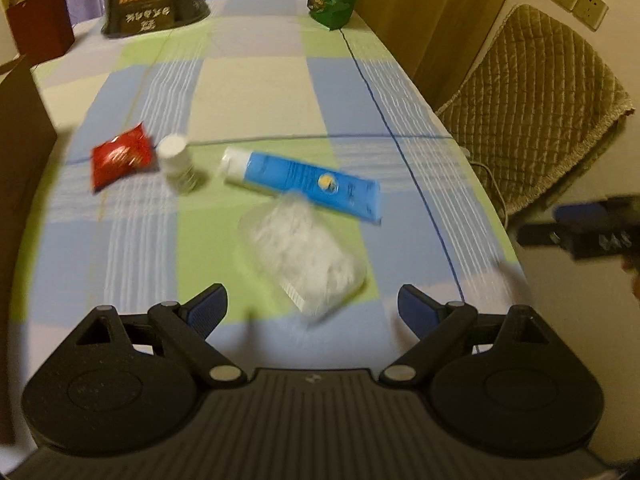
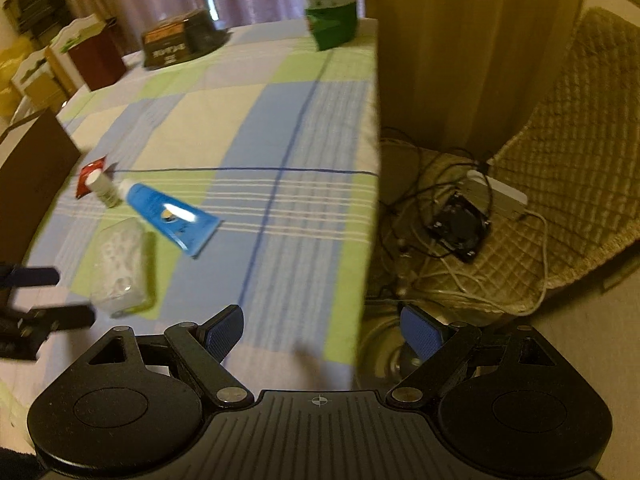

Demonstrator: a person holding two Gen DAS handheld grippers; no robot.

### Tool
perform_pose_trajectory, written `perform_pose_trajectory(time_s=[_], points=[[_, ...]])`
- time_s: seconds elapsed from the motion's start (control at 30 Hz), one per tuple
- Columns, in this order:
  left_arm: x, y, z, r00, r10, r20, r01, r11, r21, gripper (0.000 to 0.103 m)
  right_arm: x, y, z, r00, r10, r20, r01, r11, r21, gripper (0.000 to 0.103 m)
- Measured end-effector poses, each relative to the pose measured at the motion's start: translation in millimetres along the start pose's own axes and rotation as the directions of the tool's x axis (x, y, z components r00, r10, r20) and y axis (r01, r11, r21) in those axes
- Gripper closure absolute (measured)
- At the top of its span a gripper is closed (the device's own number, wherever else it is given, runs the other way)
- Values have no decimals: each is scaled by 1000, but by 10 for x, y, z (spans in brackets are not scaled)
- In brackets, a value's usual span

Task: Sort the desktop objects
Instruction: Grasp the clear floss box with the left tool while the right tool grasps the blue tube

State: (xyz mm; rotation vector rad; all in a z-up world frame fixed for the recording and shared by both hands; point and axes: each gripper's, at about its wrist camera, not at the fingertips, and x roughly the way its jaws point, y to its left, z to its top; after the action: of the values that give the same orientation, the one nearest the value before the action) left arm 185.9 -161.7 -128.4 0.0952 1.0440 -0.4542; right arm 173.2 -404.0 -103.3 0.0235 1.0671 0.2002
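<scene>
We saw a broad bare stretch of worktop (image 1: 256, 80) between the far-edge clutter and the near cluster. A red packet (image 1: 120, 155), white bottle (image 1: 176, 162), blue tube (image 1: 308, 180) and clear bag (image 1: 304, 256) crowded the near middle. The worktop's right side lay open; a dark box (image 1: 20, 152) walled its left edge.

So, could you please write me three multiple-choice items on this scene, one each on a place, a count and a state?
1. What lies right beside the red packet?
A. the white bottle
B. the green bag
C. the chair

2. How many small items lie grouped mid-table?
A. two
B. four
C. six

3. The left claw is:
A. shut on the tube
B. open
C. shut on nothing

Key: 1 A, they sit side by side; 2 B, packet, bottle, tube, clear pack; 3 B, fingers spread, nothing between.
</scene>
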Motion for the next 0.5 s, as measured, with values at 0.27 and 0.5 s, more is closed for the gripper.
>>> perform_pose_trajectory(time_s=[0.27, 0.5], points=[[423, -55, 208, 996, 90, 4, -91, 995, 45, 24, 45, -83, -5, 1000, -7, -16, 8, 1000, 28, 15], [324, 260, 90, 995, 97, 9, -97, 995, 30, 51, 231, 110, 104, 999, 43, -18, -44, 999, -27, 15]])
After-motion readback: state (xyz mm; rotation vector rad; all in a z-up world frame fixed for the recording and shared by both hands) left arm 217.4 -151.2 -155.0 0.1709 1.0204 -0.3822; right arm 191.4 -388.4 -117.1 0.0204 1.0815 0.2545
